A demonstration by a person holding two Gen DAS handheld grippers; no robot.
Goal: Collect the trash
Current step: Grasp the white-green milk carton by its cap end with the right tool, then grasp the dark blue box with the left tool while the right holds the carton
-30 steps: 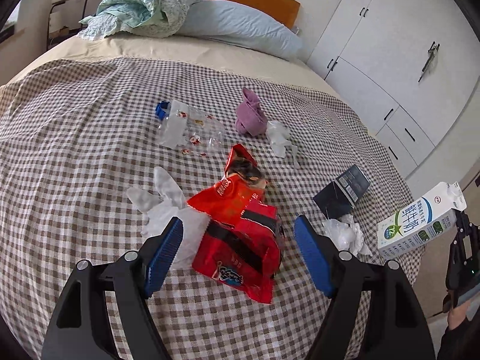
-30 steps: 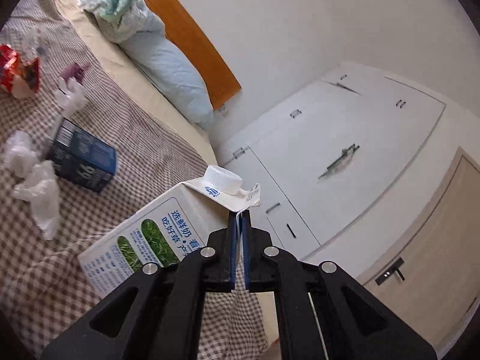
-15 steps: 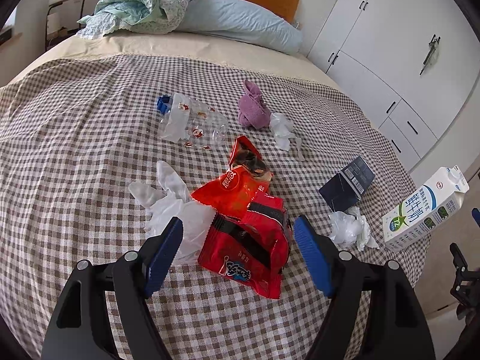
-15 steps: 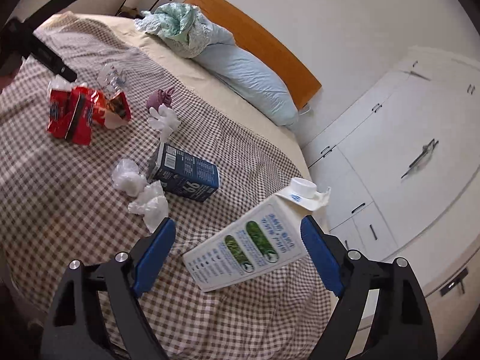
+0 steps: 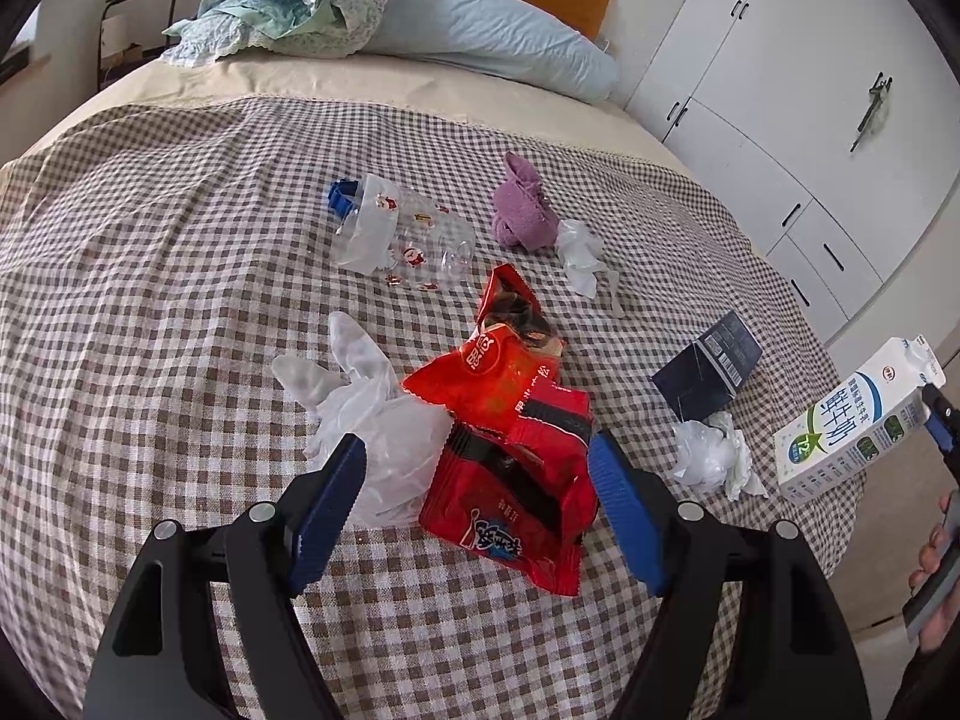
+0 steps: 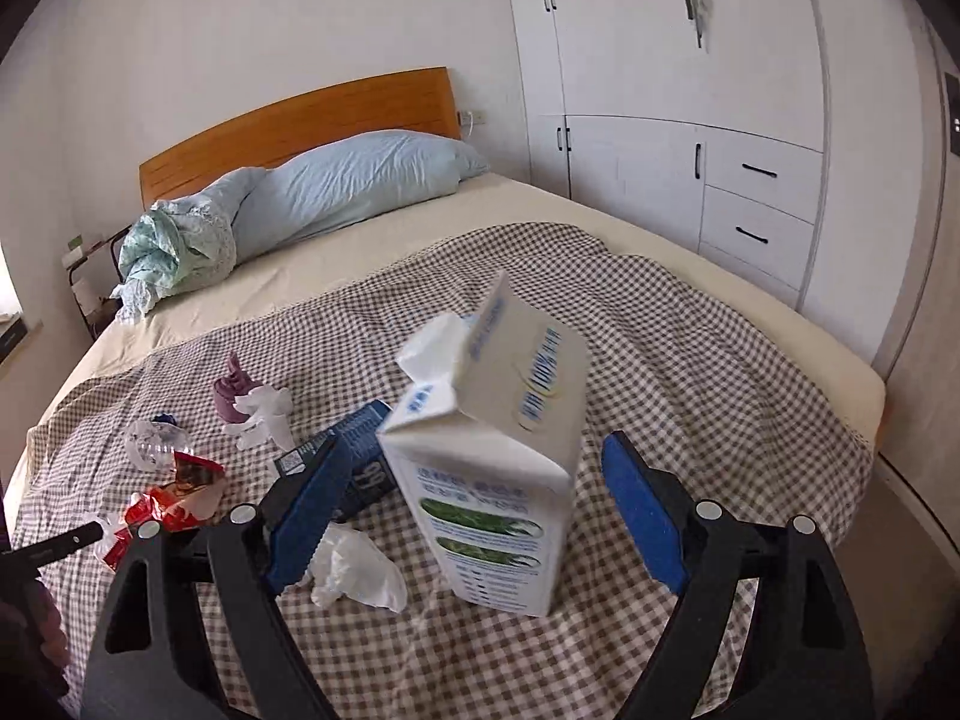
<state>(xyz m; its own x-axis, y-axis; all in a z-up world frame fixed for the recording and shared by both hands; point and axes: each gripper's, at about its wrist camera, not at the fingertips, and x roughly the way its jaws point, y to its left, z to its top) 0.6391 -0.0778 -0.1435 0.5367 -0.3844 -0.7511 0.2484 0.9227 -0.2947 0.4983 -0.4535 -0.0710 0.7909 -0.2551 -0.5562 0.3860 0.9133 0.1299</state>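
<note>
Altogether: one milk carton (image 6: 486, 468), two red wrappers (image 5: 510, 444), two tissues (image 5: 711, 456).

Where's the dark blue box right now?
In the left wrist view, the dark blue box lies right of the red snack bags, just above a crumpled tissue.

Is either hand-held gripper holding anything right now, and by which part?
Nothing is held. The right hand-held gripper stands open around the milk carton; the left hand-held gripper is open too.
</note>
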